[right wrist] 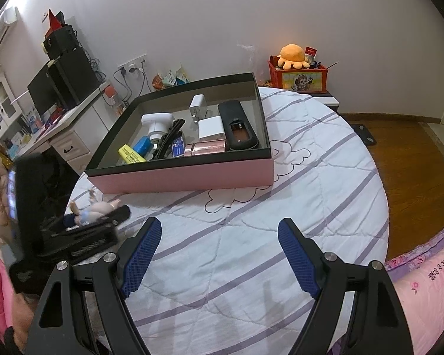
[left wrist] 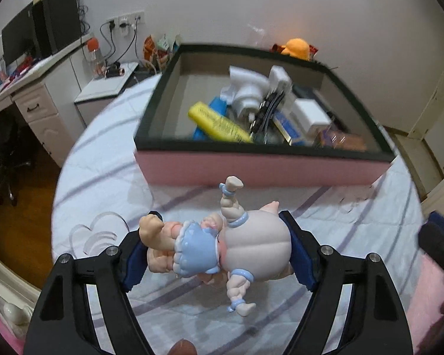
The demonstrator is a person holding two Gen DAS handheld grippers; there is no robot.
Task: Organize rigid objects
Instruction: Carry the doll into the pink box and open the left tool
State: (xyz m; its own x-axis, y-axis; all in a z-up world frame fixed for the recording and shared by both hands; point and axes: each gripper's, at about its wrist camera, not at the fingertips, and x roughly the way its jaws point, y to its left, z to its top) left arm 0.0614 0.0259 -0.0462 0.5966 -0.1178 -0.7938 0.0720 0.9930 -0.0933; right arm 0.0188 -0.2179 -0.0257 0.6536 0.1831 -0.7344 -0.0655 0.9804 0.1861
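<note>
My left gripper (left wrist: 219,222) is shut on a small doll figure (left wrist: 219,245) with a pale head, braids and a blue dress, held sideways above the quilt, just in front of the pink box (left wrist: 263,168). The box holds several items: a yellow highlighter (left wrist: 219,122), white chargers and a black cable. In the right wrist view the left gripper (right wrist: 97,216) with the doll (right wrist: 91,210) shows at the left, near the box's (right wrist: 186,177) front corner. My right gripper (right wrist: 219,227) is open and empty over the quilt.
The box sits on a round bed with a white striped quilt (right wrist: 251,251). A desk with a monitor (right wrist: 41,94) stands at the left. A red toy crate with an orange plush (right wrist: 293,56) stands behind the bed. Wooden floor (right wrist: 414,159) lies to the right.
</note>
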